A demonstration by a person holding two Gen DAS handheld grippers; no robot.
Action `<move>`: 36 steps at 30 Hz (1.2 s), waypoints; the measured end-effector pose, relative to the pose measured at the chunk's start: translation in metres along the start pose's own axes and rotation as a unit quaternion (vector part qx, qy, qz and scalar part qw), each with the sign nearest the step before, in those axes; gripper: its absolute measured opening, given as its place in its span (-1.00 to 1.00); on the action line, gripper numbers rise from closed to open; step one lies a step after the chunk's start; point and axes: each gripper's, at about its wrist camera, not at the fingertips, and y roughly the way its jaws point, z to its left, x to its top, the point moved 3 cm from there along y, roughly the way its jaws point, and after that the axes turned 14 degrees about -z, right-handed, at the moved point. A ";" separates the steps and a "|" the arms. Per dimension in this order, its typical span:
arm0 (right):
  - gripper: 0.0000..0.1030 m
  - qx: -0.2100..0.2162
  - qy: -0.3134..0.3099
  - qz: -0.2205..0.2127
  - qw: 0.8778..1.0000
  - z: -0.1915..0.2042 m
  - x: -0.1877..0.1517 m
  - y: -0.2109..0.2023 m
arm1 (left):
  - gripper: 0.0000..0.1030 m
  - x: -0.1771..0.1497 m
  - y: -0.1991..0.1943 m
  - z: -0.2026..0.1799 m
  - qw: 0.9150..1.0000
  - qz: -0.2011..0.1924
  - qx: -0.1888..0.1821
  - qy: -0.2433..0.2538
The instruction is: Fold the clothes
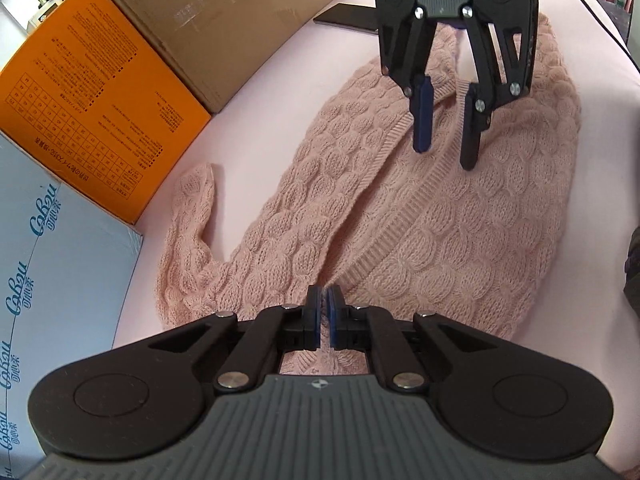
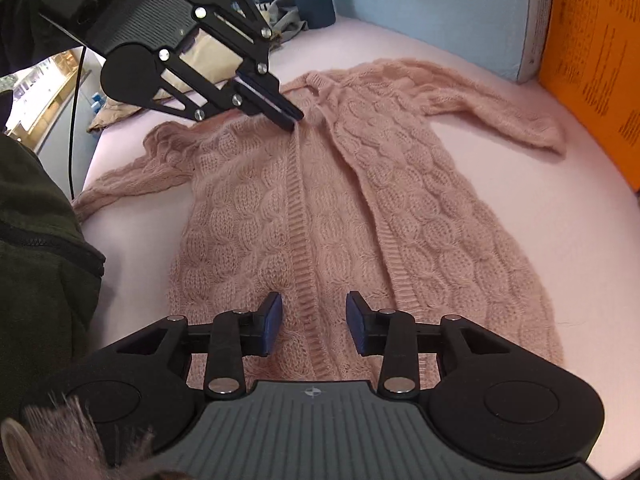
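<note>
Knitwear fills the left wrist view: a pink cable-knit cardigan [image 1: 400,208] lies spread on a pale pink table [image 1: 260,92], its two ribbed front bands running up the middle of the frame. At the bottom, the left gripper [image 1: 323,312] has its blue pads pressed together, with a thin fold of the cardigan's top edge pinched between them. Farther up, the right gripper [image 1: 446,148] points down toward the front bands, its fingers apart and hanging over the knit near one ribbed band; whether the tips touch the fabric cannot be told. One sleeve [image 1: 188,224] lies bent to the left, near a blue-grey box [image 1: 52,280]. An orange box [image 1: 96,100] and a brown cardboard box [image 1: 224,20] stand along the table's left side.

From the right wrist view, the cardigan [image 2: 352,216] stretches away lengthwise, front open, the ribbed bands [image 2: 300,216] diverging toward the camera. The right gripper [image 2: 314,322] sits low over the near hem with its jaws wide apart, one ribbed band passing between the blue pads. At the far end, the left gripper [image 2: 294,118] comes in from the upper left, closed on the knit at the neckline. A sleeve [image 2: 500,104] reaches right toward the orange box [image 2: 592,72]; the other sleeve [image 2: 132,176] trails left beside a dark green sleeve [image 2: 40,240] of the person.
</note>
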 end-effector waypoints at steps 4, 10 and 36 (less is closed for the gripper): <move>-0.92 0.018 -0.002 0.016 1.000 0.003 -0.004 0.006 | -0.93 0.002 -0.002 0.001 1.000 -0.001 0.005 -0.002; -0.93 -0.005 -0.025 0.005 1.000 0.004 0.002 -0.005 | -0.92 0.000 0.003 0.004 1.000 0.004 0.007 -0.009; -0.42 -0.072 -0.037 -0.012 0.997 0.068 -0.038 -0.027 | 0.21 -0.019 -0.027 -0.066 0.999 0.028 0.036 0.003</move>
